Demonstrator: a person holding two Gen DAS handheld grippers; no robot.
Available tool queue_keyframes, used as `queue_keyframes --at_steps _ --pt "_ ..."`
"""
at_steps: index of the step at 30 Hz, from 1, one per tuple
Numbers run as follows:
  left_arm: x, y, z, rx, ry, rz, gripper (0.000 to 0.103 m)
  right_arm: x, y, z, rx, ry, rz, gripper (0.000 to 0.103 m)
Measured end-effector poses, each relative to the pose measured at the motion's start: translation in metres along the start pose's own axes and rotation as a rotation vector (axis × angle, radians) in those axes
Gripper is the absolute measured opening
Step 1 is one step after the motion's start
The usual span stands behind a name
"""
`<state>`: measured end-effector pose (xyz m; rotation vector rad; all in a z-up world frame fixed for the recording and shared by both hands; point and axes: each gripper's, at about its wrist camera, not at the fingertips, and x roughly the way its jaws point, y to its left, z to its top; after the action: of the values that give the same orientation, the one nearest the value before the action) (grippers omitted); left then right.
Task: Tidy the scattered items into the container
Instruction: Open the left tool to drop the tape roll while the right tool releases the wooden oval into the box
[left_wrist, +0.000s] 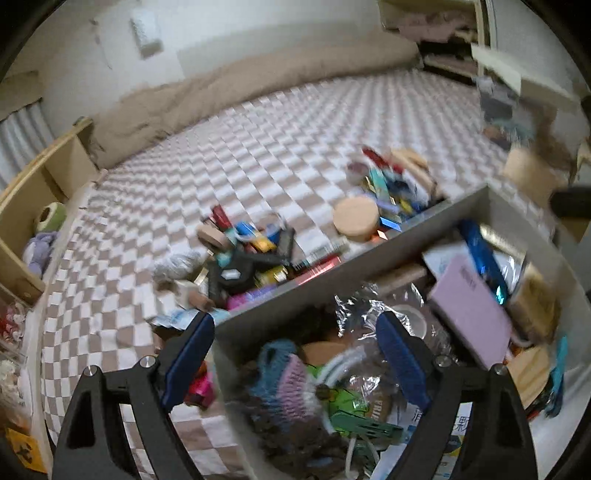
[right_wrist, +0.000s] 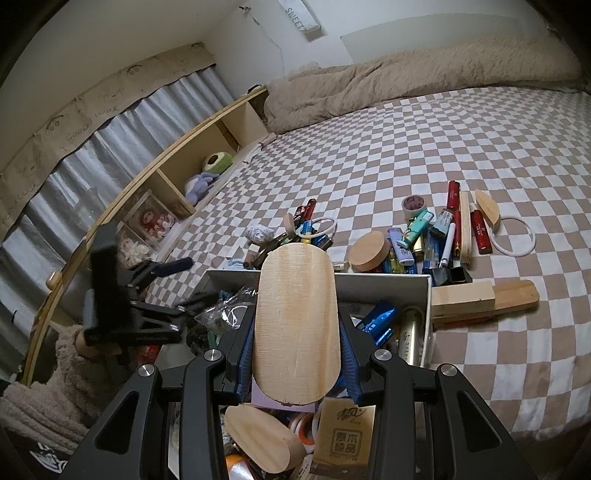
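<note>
Grey open container (right_wrist: 384, 282) crammed with clutter; lighters, tubes, wooden pieces (right_wrist: 406, 236) heaped just beyond.

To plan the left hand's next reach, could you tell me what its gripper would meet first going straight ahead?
Probably the crinkled clear plastic bag inside the grey box, just beyond the open left gripper; depth is hard to judge.

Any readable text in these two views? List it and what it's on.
"SWEET": sign on the wall, cut off at its end.
"GOOD LUCK": curtain valance, repeated along it, faint.
Chinese characters: small wooden box in the container, too unclear to quote.
Print on the red tubes, the gold tube and the paper packet: too small or blurred.
</note>
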<state>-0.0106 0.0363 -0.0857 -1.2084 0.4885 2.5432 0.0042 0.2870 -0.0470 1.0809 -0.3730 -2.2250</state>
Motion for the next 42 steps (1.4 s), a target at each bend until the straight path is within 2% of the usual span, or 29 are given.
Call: queue_keyframes --at_steps 6,10,13,16,22,26,30,34,36,37,38,39,42 --pt "0.006 0.004 0.002 -0.031 -0.009 -0.035 0.09 0.005 0.011 -0.006 -0.027 0.04 0.01 0.04" --pt "-0.005 0.014 0.001 -0.097 -0.064 -0.097 0.09 0.013 0.027 -0.013 -0.069 0.102 0.054 0.04" --pt "-0.017 0.025 0.002 -0.165 -0.129 -0.147 0.09 0.026 0.042 -0.021 -0.103 0.184 0.139 0.04" --pt "-0.026 0.039 0.0 -0.225 -0.177 -0.175 0.09 0.041 0.062 -0.031 -0.194 0.278 0.185 0.04" --pt "-0.042 0.059 -0.005 -0.284 -0.243 -0.184 0.09 0.074 0.1 -0.053 -0.356 0.471 0.3 0.04" --pt "-0.044 0.071 -0.011 -0.315 -0.256 -0.204 0.09 0.095 0.12 -0.071 -0.429 0.603 0.353 0.04" --pt "-0.043 0.077 -0.016 -0.328 -0.256 -0.228 0.09 0.11 0.131 -0.082 -0.461 0.712 0.388 0.04" --pt "-0.041 0.078 -0.019 -0.324 -0.252 -0.241 0.09 0.118 0.142 -0.09 -0.533 0.77 0.359 0.04" --pt "-0.041 0.078 -0.02 -0.322 -0.249 -0.25 0.09 0.117 0.145 -0.089 -0.557 0.766 0.343 0.052" --pt "-0.041 0.078 -0.02 -0.322 -0.247 -0.252 0.09 0.116 0.146 -0.087 -0.557 0.758 0.347 0.078" --pt "-0.04 0.078 -0.021 -0.323 -0.246 -0.253 0.09 0.114 0.147 -0.086 -0.555 0.752 0.356 0.091" --pt "-0.04 0.078 -0.021 -0.323 -0.246 -0.255 0.09 0.112 0.149 -0.083 -0.552 0.746 0.37 0.099" --pt "-0.039 0.077 -0.021 -0.322 -0.241 -0.26 0.09 0.103 0.151 -0.076 -0.558 0.724 0.373 0.099"
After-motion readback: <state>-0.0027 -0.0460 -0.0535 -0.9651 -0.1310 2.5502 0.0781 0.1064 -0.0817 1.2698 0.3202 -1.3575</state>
